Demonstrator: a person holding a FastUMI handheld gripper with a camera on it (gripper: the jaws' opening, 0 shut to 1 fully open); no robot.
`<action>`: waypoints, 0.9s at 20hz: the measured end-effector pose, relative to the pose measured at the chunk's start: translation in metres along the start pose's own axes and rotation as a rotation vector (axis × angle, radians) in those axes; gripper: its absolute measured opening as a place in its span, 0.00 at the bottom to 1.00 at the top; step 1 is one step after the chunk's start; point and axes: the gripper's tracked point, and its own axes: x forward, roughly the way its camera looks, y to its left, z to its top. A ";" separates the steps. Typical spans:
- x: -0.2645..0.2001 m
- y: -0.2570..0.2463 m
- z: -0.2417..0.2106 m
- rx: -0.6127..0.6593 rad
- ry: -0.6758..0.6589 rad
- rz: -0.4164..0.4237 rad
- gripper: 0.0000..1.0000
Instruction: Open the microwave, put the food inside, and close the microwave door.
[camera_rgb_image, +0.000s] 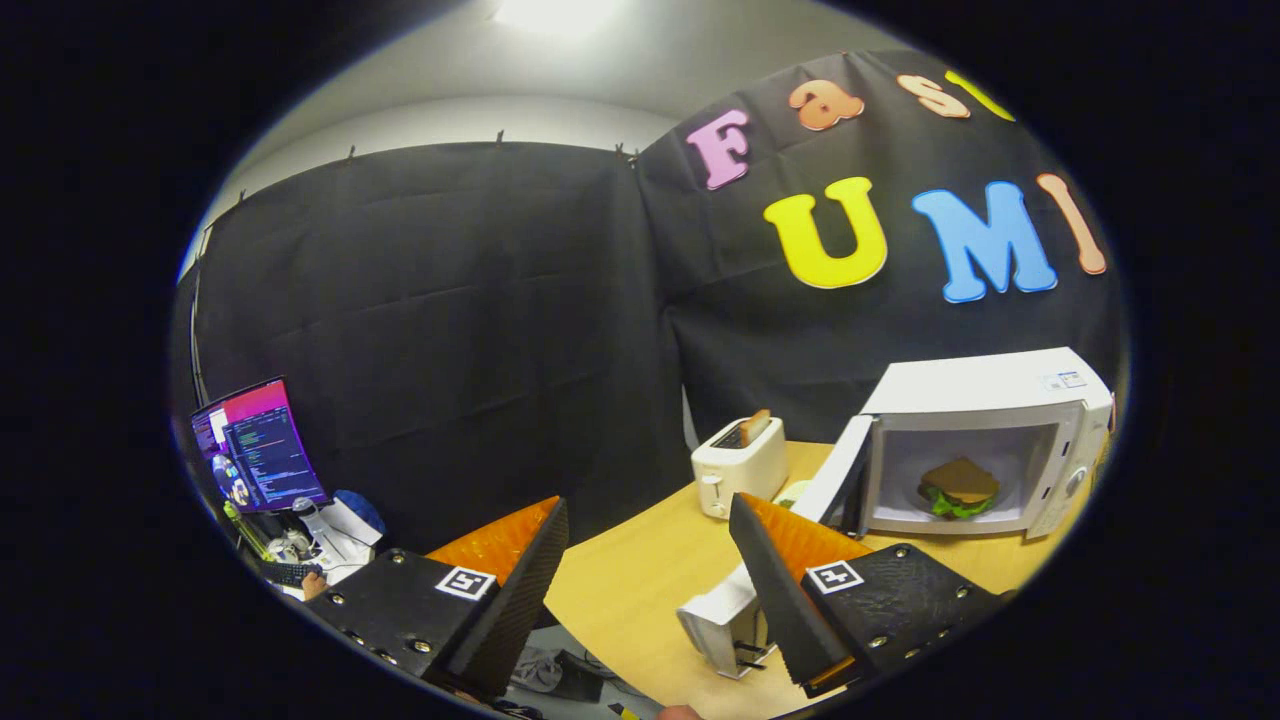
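A white microwave (985, 400) stands on the wooden table (640, 585), beyond and to the right of the fingers. Its door (832, 478) hangs open, swung out to the left. Inside the cavity lies the food, a sandwich (958, 488) with brown bread and green lettuce. My gripper (648, 515) is open, with nothing between its fingers. It is held back from the microwave, and the right finger (775, 590) sits just in front of the open door's lower edge.
A white toaster (740, 465) with a slice of bread in it stands left of the microwave. A second white appliance (722, 625) sits on the table's near edge by the right finger. A lit monitor (258, 445) and desk clutter lie far left, off the table.
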 end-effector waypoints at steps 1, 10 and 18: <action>0.005 0.010 -0.002 -0.008 0.012 0.023 0.97; 0.027 0.052 -0.070 -0.027 0.155 0.144 0.97; 0.048 0.030 -0.135 0.000 0.259 0.081 0.95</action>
